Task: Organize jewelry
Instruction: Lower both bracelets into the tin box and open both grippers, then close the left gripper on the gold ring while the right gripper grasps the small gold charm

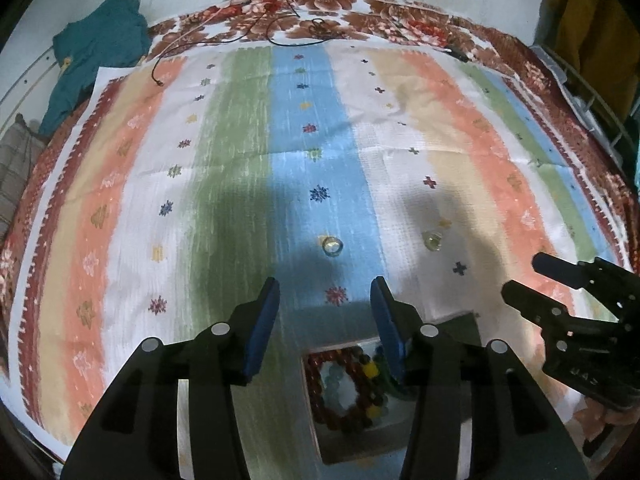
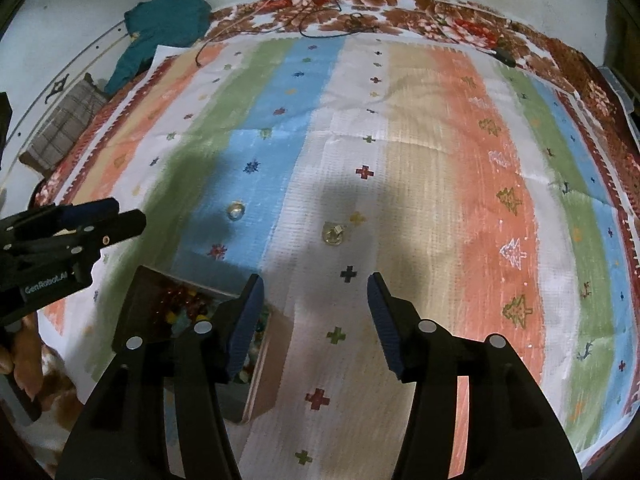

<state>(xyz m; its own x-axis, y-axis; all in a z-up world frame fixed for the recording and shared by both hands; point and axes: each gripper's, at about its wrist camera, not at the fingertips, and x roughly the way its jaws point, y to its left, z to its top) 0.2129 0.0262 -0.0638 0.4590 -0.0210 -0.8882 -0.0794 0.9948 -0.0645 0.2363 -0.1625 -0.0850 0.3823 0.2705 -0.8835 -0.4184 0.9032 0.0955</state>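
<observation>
Both the left gripper (image 1: 325, 294) and right gripper (image 2: 316, 290) have released, empty jaws. A small clear ring (image 1: 333, 245) lies just ahead of the left jaws. Another ring (image 2: 333, 233) lies ahead of the right jaws.

Box (image 2: 264, 364) of beads (image 1: 348, 384) partly hidden behind fingers; two rings' (image 1: 333, 245) details too small.

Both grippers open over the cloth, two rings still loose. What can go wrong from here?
1. The ring on the blue stripe and the ring on the white stripe are small and lie flat on the striped cloth; the left gripper or right gripper may pinch fabric or flick a ring away.
2. The box of beads sits right under the left gripper; a low pass might knock it.
</observation>
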